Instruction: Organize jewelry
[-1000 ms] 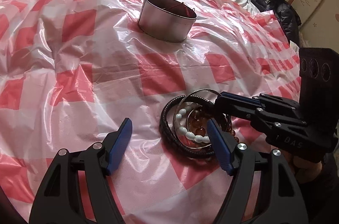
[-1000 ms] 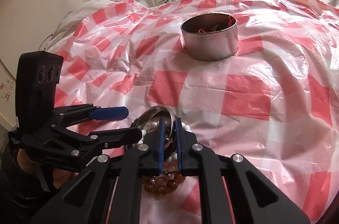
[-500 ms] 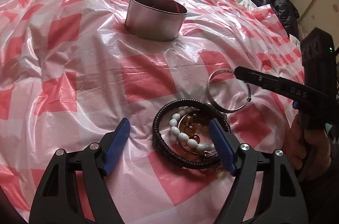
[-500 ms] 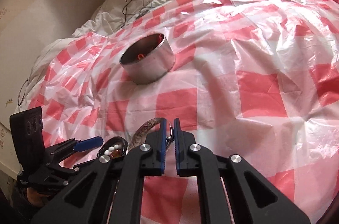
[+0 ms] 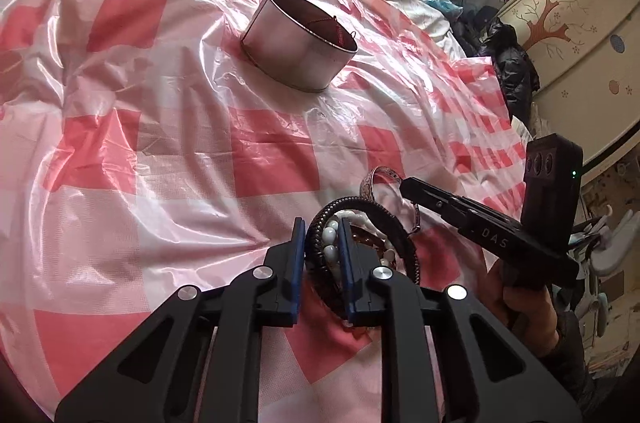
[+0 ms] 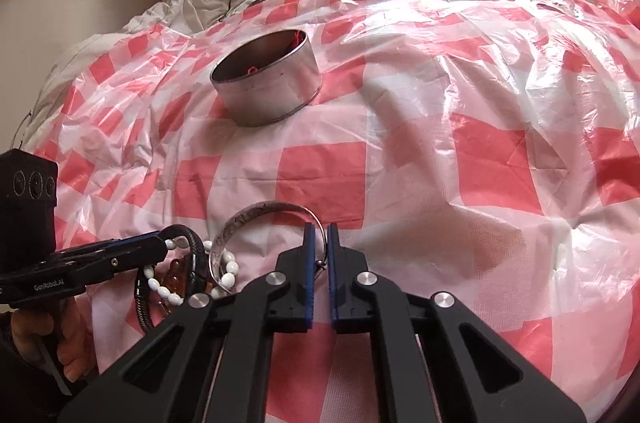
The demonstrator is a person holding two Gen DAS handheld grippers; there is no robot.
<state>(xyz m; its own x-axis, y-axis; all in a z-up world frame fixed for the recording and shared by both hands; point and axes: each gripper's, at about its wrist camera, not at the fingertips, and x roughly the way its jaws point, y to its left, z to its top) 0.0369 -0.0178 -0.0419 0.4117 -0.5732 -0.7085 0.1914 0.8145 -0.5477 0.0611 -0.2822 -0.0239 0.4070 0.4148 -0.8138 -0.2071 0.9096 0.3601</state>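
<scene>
— What is gripped on the left?
— The black braided bracelet (image 5: pixel 362 223) and white beads (image 5: pixel 329 241) are clamped by the left gripper (image 5: pixel 321 255).
— And rightward?
— The silver bangle (image 6: pixel 256 219) is pinched by the right gripper (image 6: pixel 319 255); the tin (image 6: pixel 266 79) is seen well ahead on the bed.

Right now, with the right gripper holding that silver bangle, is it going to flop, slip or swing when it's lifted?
The silver bangle keeps its open hoop shape, so it is probably rigid. The right gripper pinches only its thin edge, so it may pivot and hang. The metal looks polished, so slipping seems possible. It overlaps the white bead bracelet and might snag it.
</scene>
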